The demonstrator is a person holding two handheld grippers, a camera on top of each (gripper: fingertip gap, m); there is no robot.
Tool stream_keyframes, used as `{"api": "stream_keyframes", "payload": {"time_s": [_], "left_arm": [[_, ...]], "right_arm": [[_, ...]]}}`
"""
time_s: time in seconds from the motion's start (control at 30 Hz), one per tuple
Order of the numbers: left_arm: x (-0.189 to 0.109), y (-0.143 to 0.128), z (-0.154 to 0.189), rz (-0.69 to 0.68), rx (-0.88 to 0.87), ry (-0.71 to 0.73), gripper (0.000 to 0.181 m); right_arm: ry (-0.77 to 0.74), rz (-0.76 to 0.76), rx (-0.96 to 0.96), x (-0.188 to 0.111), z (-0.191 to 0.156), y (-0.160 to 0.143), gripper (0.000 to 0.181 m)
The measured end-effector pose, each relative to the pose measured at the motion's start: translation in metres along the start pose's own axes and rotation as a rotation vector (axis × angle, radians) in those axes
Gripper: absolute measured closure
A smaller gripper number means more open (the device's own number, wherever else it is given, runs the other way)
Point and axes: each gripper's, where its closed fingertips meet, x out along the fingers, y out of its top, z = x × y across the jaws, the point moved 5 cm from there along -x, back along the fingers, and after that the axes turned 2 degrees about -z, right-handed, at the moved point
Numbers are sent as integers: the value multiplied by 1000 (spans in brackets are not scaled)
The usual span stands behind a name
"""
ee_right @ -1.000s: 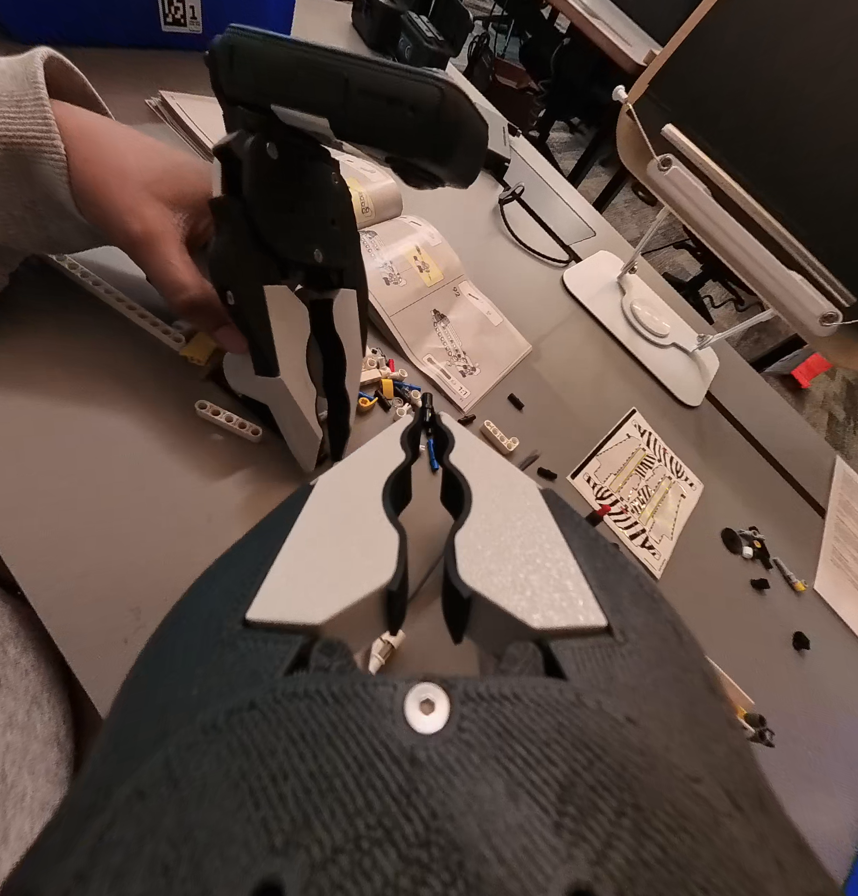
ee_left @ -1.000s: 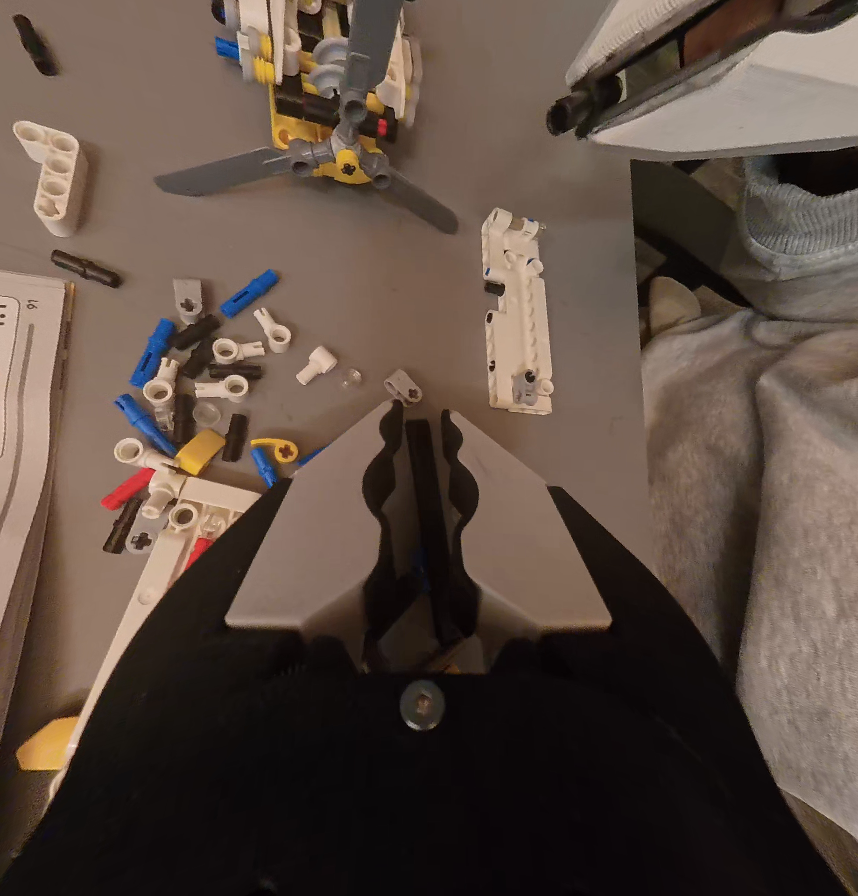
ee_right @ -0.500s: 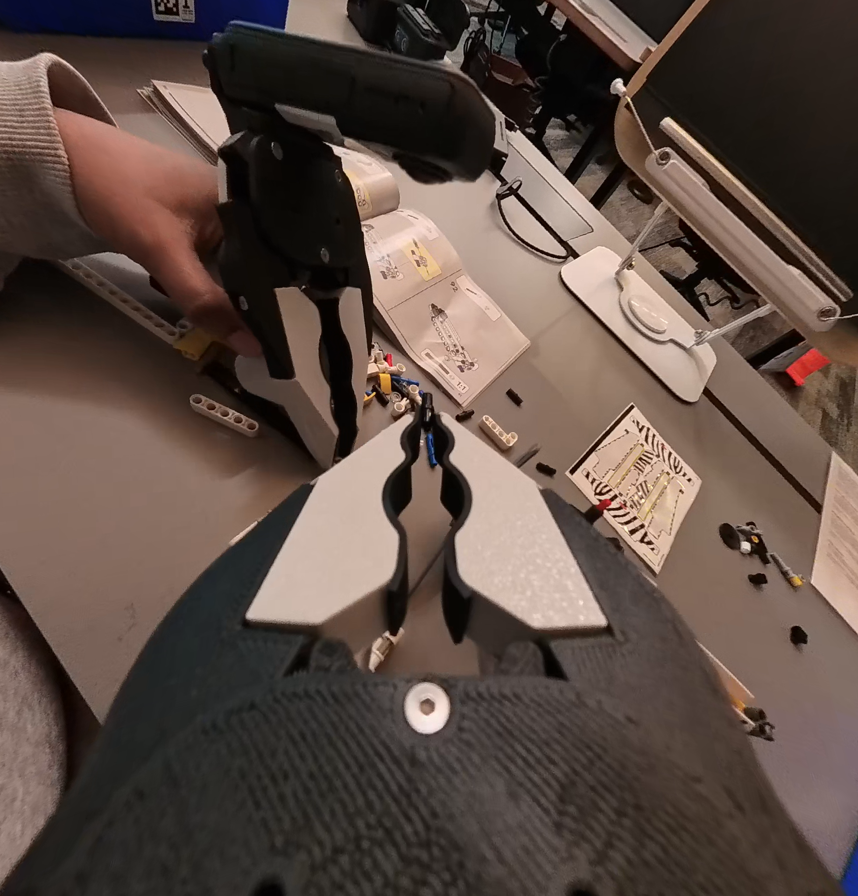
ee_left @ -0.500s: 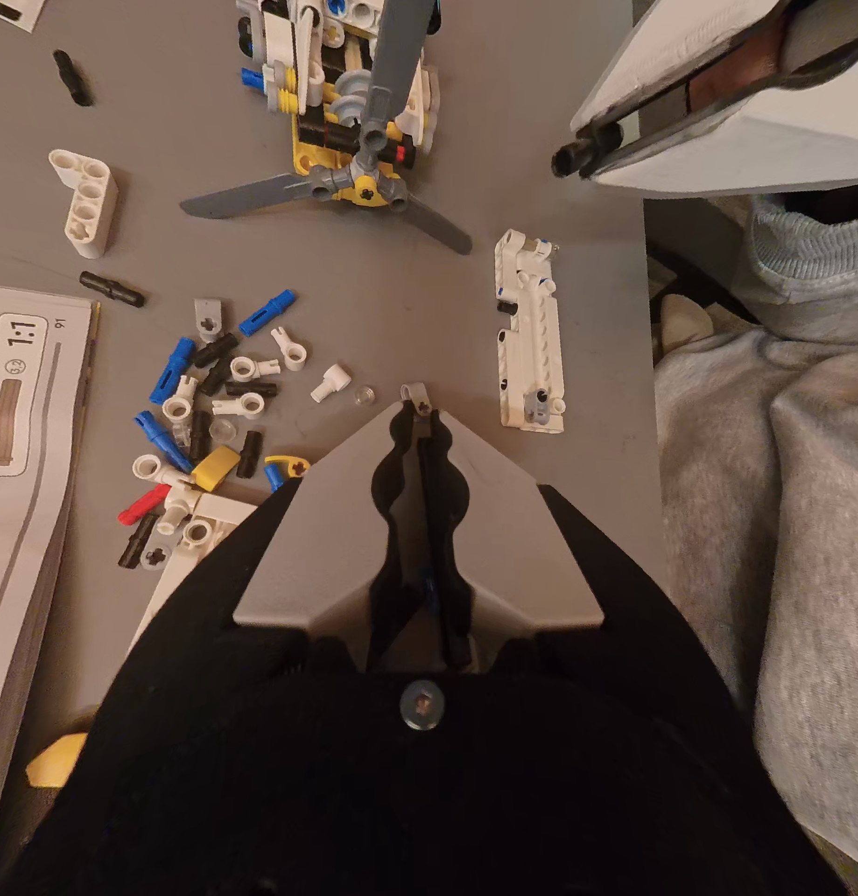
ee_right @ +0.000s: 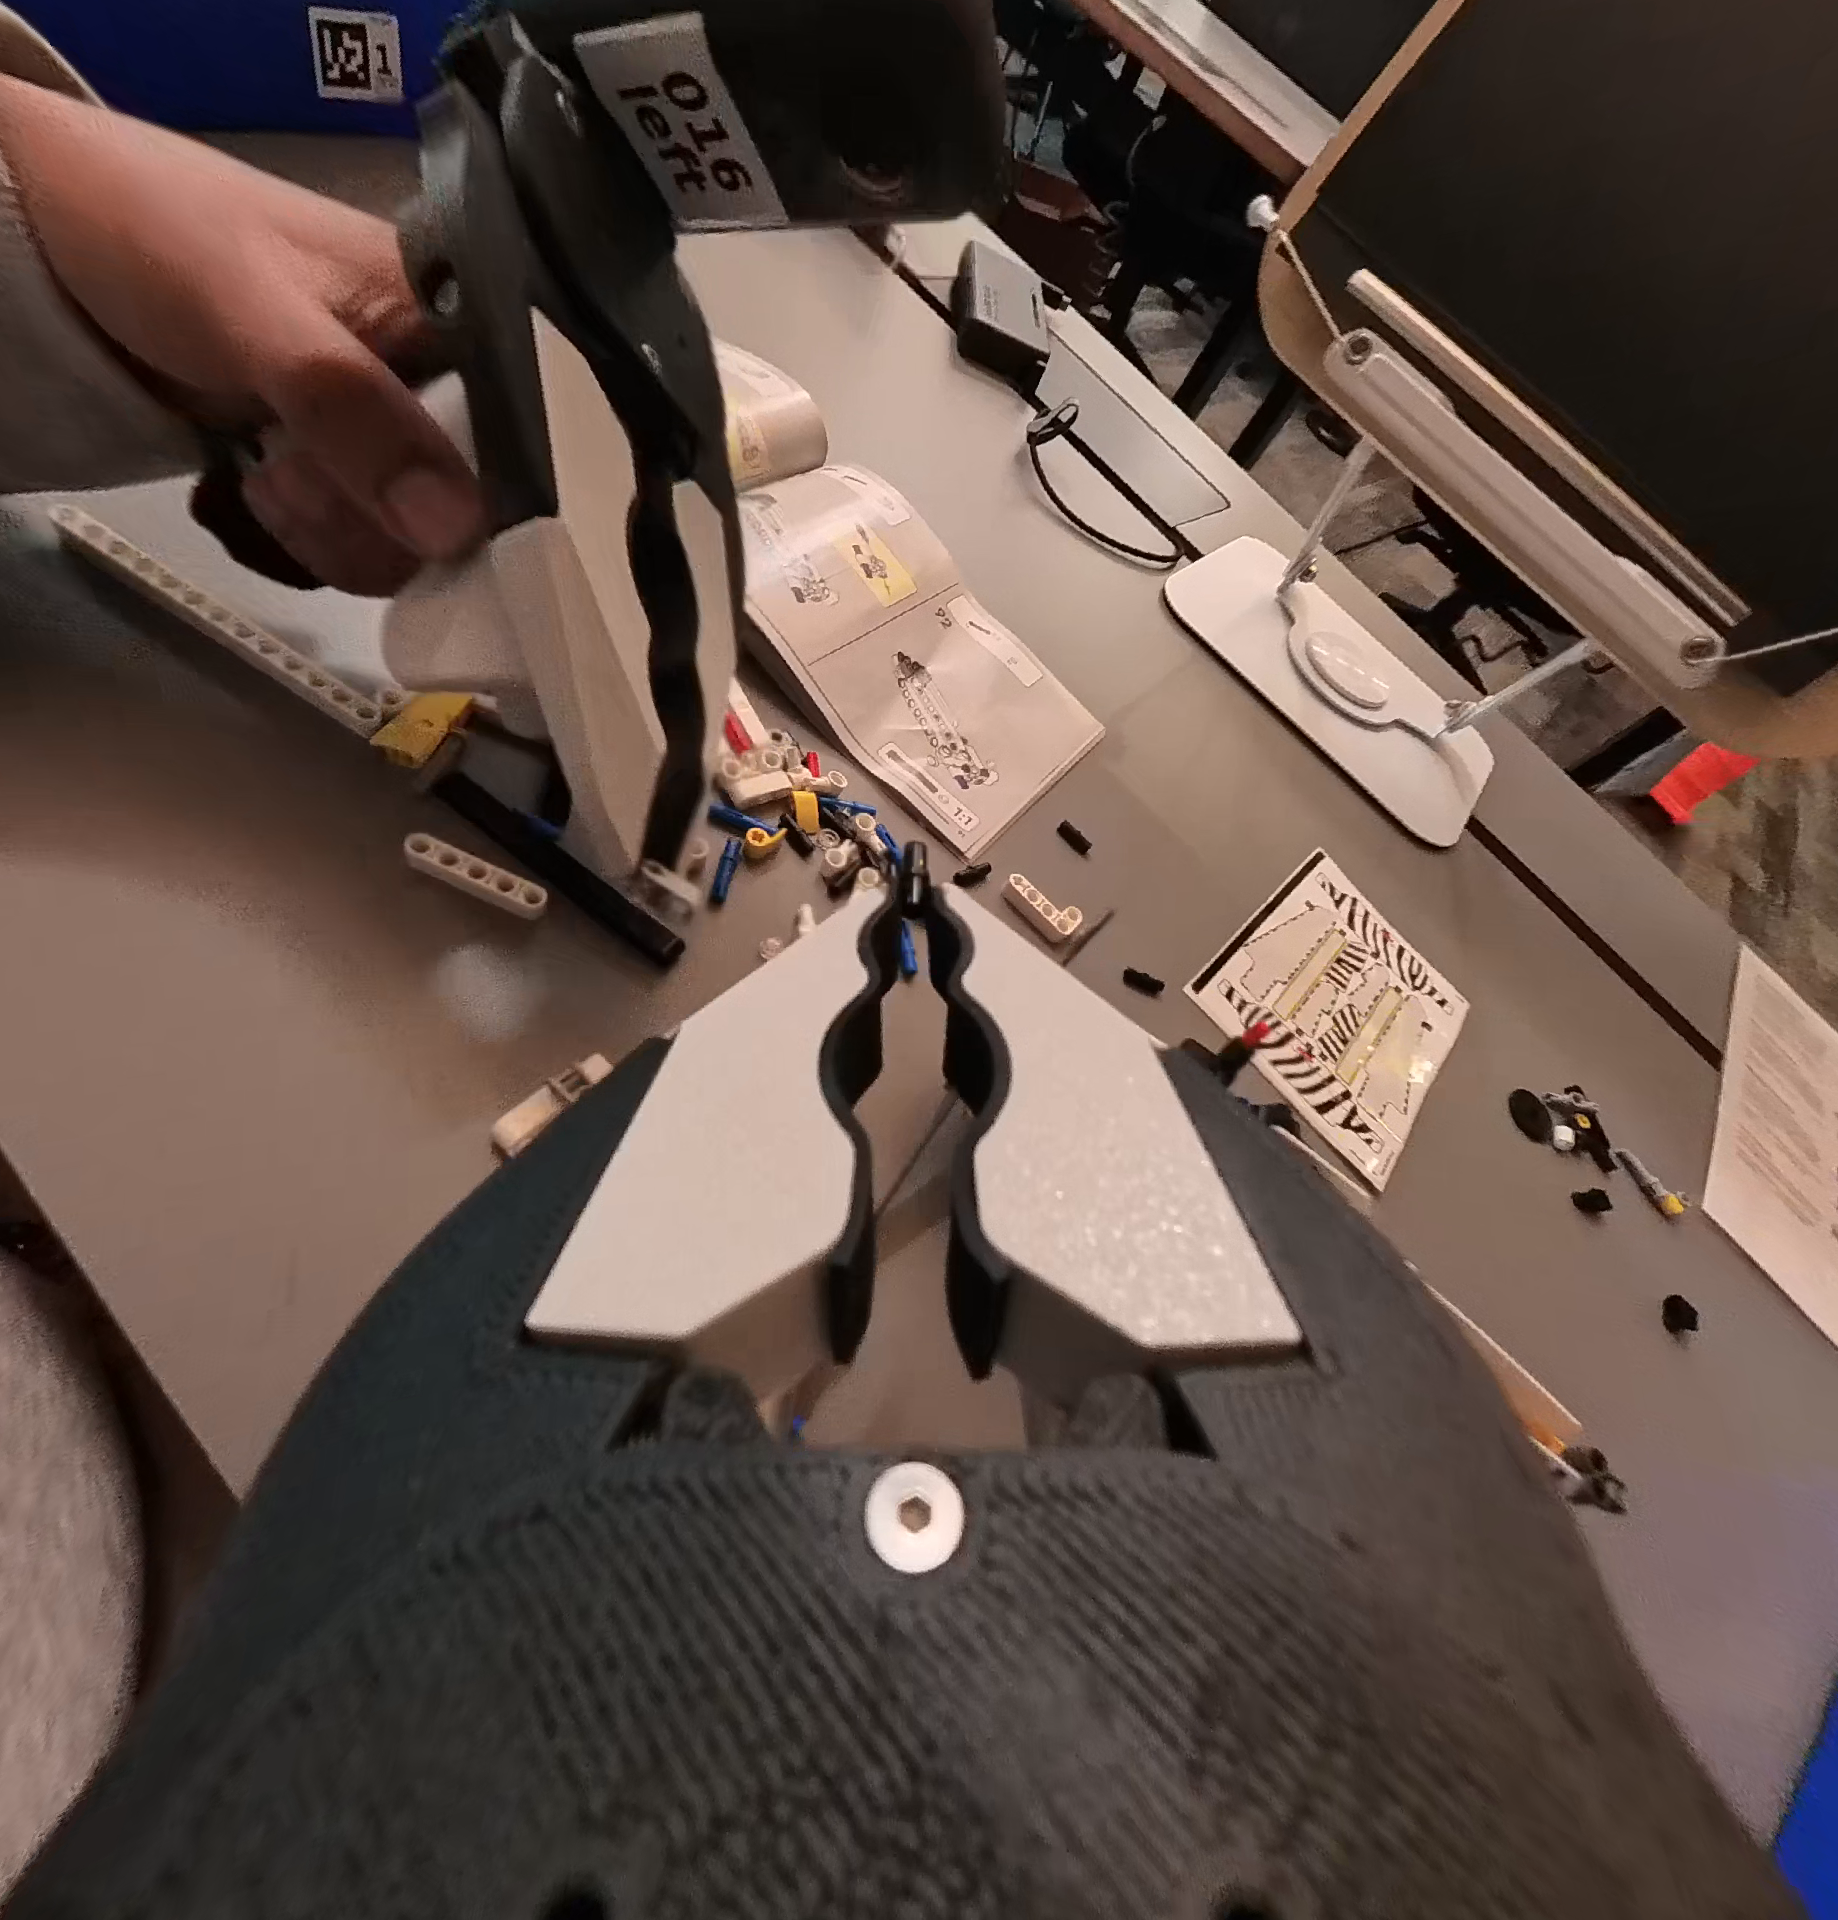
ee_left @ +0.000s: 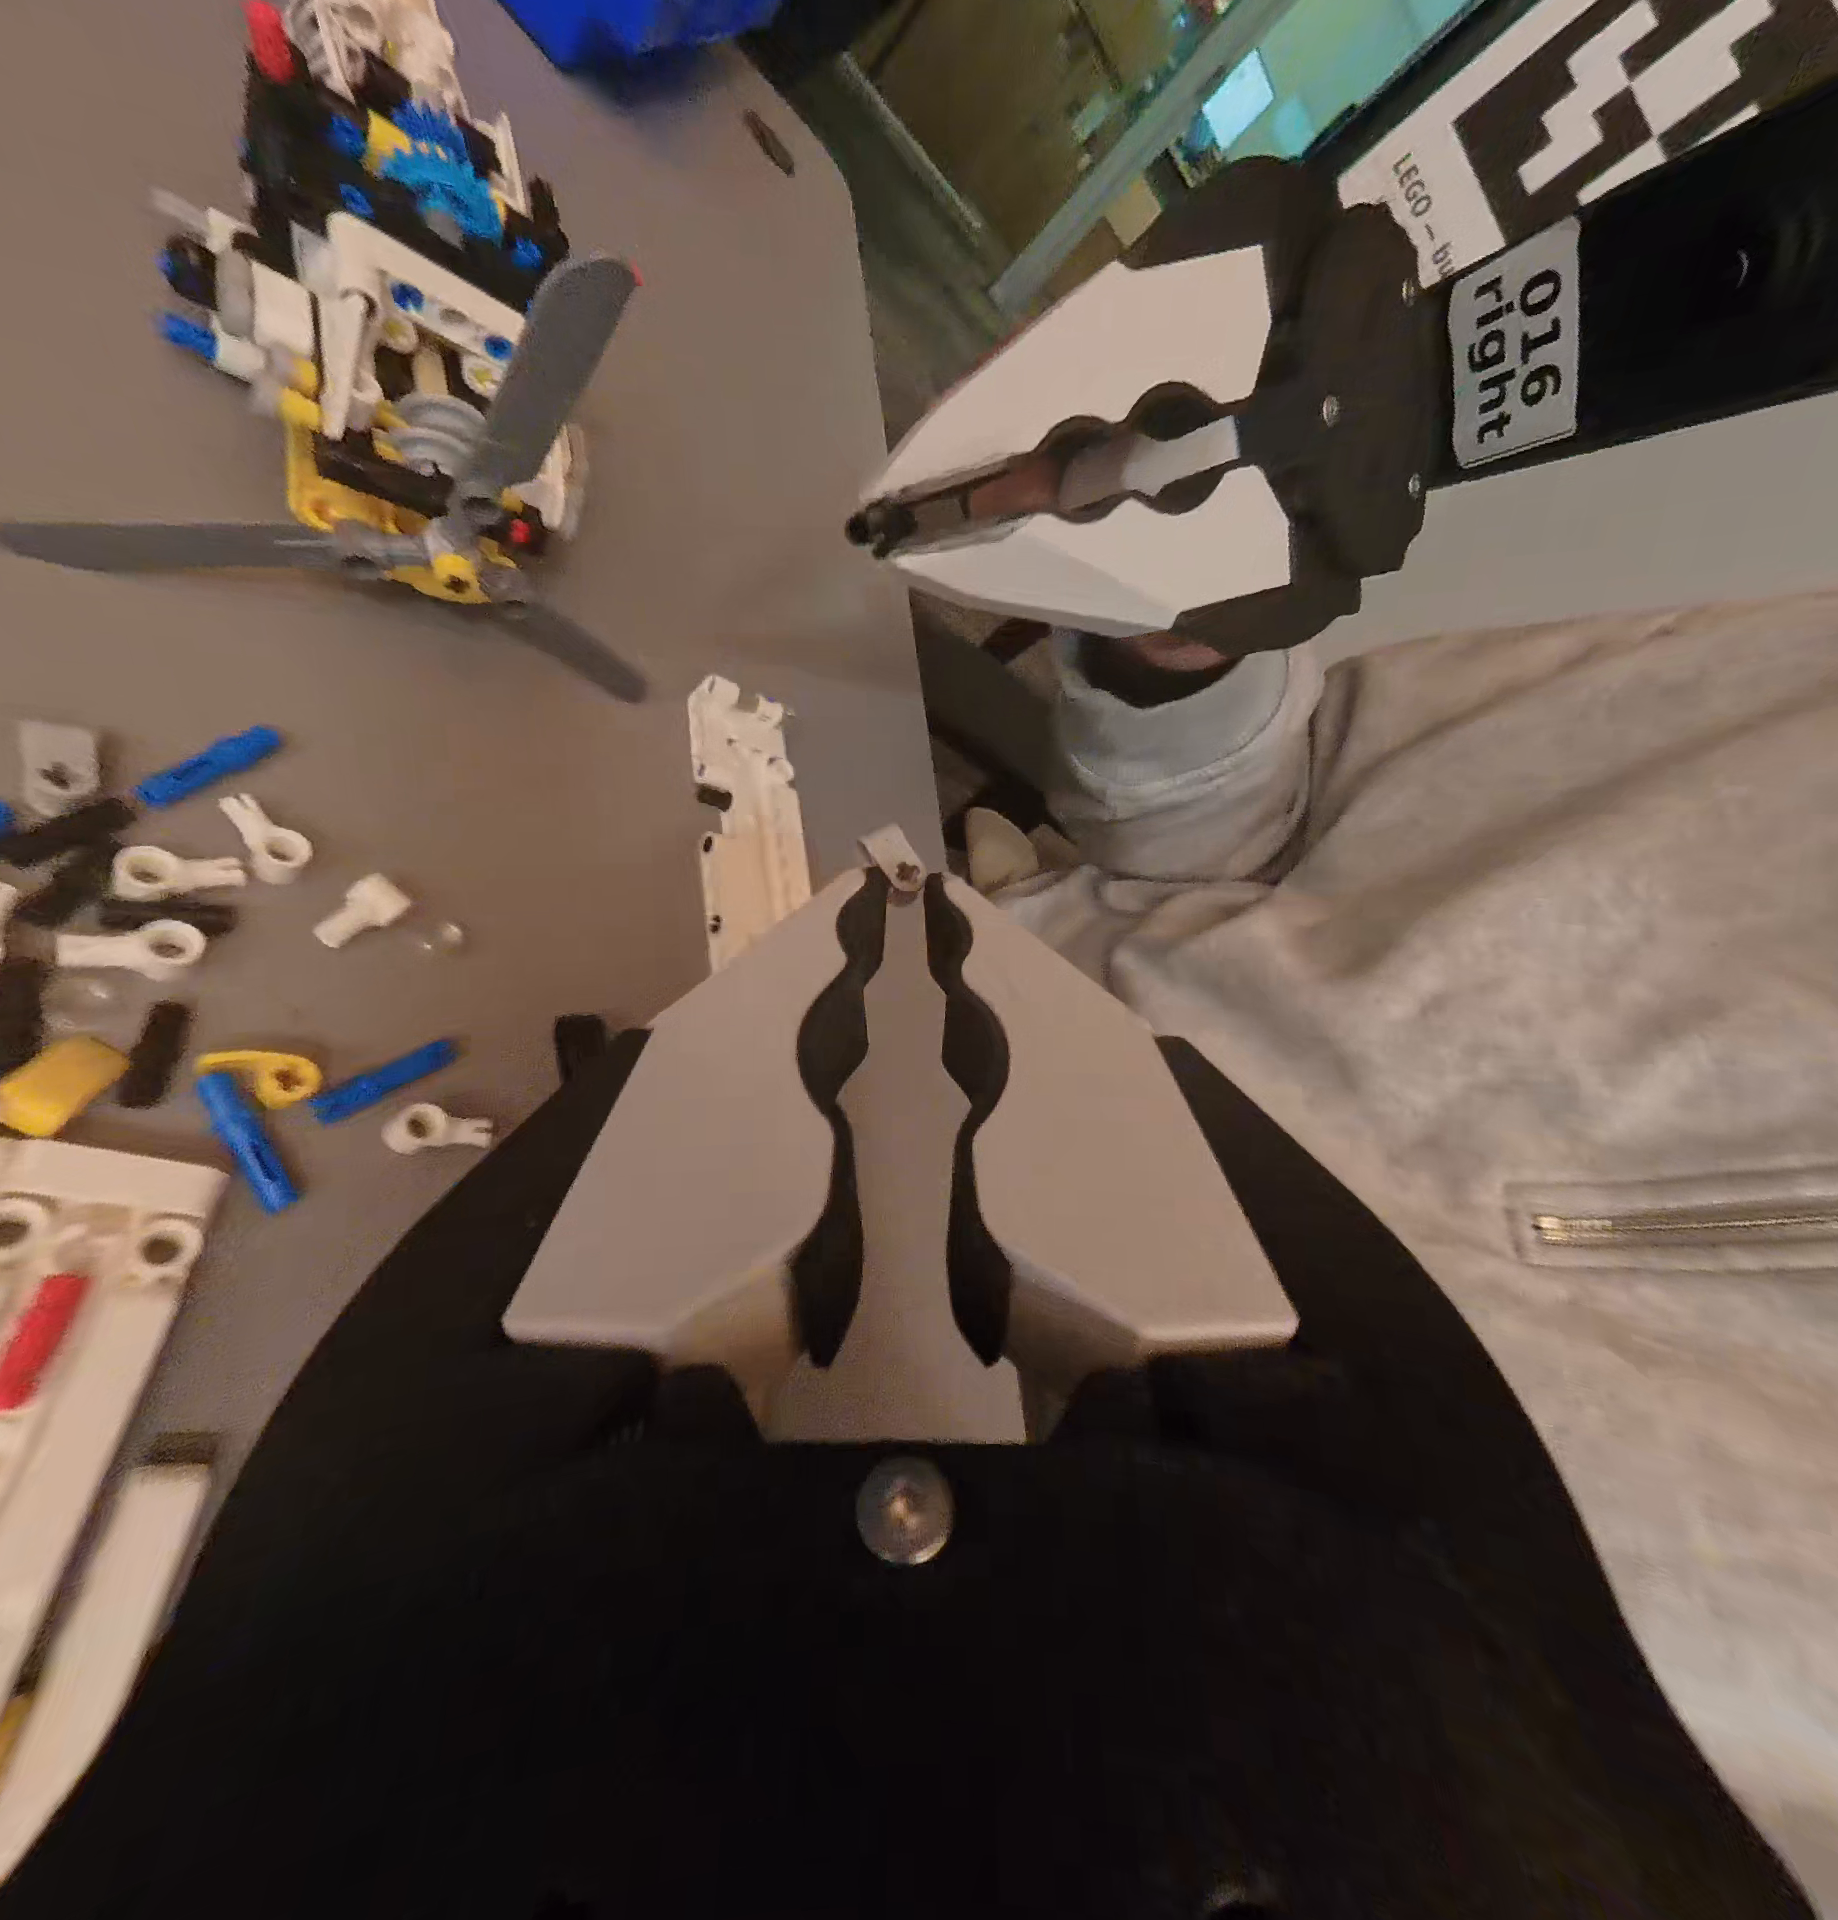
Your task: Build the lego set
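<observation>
My left gripper (ee_left: 902,885) is shut on a small grey connector (ee_left: 892,854) and holds it above the table's near edge. It also shows in the right wrist view (ee_right: 668,878), tips down, with the grey connector (ee_right: 674,885) in them. My right gripper (ee_right: 913,888) is shut on a short black pin (ee_right: 913,864). In the left wrist view the right gripper (ee_left: 879,528) hangs up and to the right of my left one, its black pin (ee_left: 865,528) pointing left. The half-built model (ee_left: 395,353) with grey propeller blades stands at the far left.
A white sub-assembly (ee_left: 749,821) lies just left of my left fingertips. Loose pins and connectors (ee_left: 146,935) lie scattered further left. An open instruction booklet (ee_right: 894,644), a striped sticker sheet (ee_right: 1320,1008), a short white beam (ee_right: 473,878) and a monitor stand (ee_right: 1330,665) are on the table. Left tips to right tips: about 6 centimetres.
My left gripper has closed on the grey connector, lifted it off the table and tilted up towards the right gripper. The right gripper still holds its black pin and has barely moved.
</observation>
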Motion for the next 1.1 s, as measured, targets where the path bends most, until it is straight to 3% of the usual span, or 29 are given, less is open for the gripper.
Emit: {"api": "stream_keyframes", "payload": {"time_s": [0.13,0.3,0.43,0.5,0.67,0.83,1.1], "left_arm": [[8,-16,16,59,-129,-52,176],[15,-61,28,148,-252,78,176],[25,-75,35,199,-336,73,176],[31,-83,28,173,-342,171,176],[37,-88,22,120,-226,405,177],[44,-94,23,-65,130,731,177],[57,-96,32,-165,246,773,177]], "right_arm": [[8,45,25,-12,0,-6,178],[46,46,55,-17,-11,-29,178],[107,67,82,-12,-23,-37,178],[122,71,71,-11,-26,-37,178],[133,103,54,-19,-27,-33,178],[156,107,73,-20,-31,-37,178],[162,111,51,-22,-36,-35,178]]}}
